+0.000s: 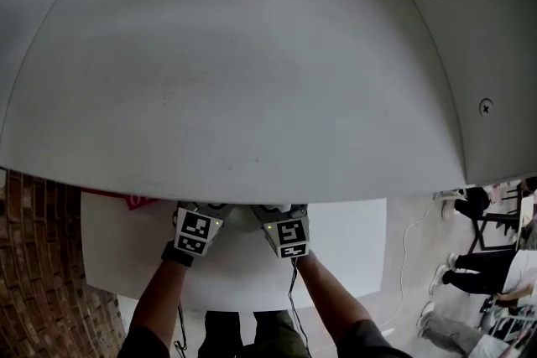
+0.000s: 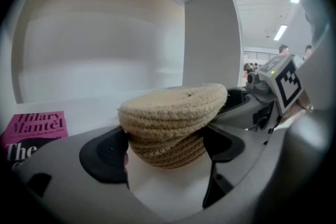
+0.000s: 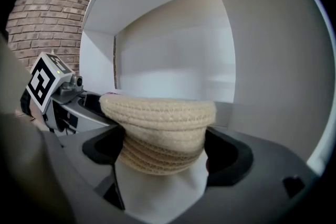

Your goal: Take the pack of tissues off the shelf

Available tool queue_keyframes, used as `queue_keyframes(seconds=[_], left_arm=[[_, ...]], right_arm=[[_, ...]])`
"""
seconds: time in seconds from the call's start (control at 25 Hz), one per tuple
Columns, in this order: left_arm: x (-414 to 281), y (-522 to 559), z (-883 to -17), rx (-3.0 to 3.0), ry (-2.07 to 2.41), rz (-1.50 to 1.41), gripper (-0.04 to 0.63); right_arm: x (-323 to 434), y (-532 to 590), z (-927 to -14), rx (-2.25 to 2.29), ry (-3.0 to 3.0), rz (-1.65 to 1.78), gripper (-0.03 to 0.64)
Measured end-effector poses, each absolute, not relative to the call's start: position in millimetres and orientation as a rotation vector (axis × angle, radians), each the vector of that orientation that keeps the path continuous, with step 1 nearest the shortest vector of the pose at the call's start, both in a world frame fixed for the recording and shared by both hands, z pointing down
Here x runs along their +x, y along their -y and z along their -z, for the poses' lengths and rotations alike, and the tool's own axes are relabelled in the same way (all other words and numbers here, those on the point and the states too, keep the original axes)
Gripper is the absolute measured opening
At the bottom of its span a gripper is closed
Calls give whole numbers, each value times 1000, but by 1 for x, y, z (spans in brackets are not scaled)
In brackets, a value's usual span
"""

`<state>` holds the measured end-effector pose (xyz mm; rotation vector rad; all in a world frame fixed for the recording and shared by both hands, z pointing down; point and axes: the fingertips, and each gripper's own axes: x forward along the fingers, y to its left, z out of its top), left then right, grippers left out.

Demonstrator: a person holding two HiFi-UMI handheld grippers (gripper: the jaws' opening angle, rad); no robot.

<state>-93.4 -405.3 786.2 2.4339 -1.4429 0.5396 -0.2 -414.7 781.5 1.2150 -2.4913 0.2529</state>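
A woven rope tissue holder [image 2: 173,113] [image 3: 157,128], tan with a wider top band, sits between the jaws of both grippers inside a white shelf bay. The left gripper [image 2: 168,152] has its dark pads against the holder's two sides, and so does the right gripper [image 3: 163,152]. The two grippers stand side by side: the right one's marker cube [image 2: 281,84] shows at the left gripper view's right, the left one's cube [image 3: 44,84] at the right gripper view's left. In the head view both grippers [image 1: 200,218] [image 1: 285,222] reach under the shelf's top board [image 1: 235,80], which hides their jaws and the holder.
A pink Hilary Mantel book [image 2: 34,131] [image 1: 126,198] lies on the shelf board to the left of the holder. The bay's back and right side wall [image 2: 210,44] stand close. A brick wall [image 1: 33,264] is at the left; people [image 1: 470,264] stand at the far right.
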Motion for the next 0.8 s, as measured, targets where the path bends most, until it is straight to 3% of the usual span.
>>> queue_keyframes(seconds=[0.8], left_arm=[[-94,400,-819,2477,1466,-670,443]], right_arm=[[2,413,-814,1174,2430,-211,491]])
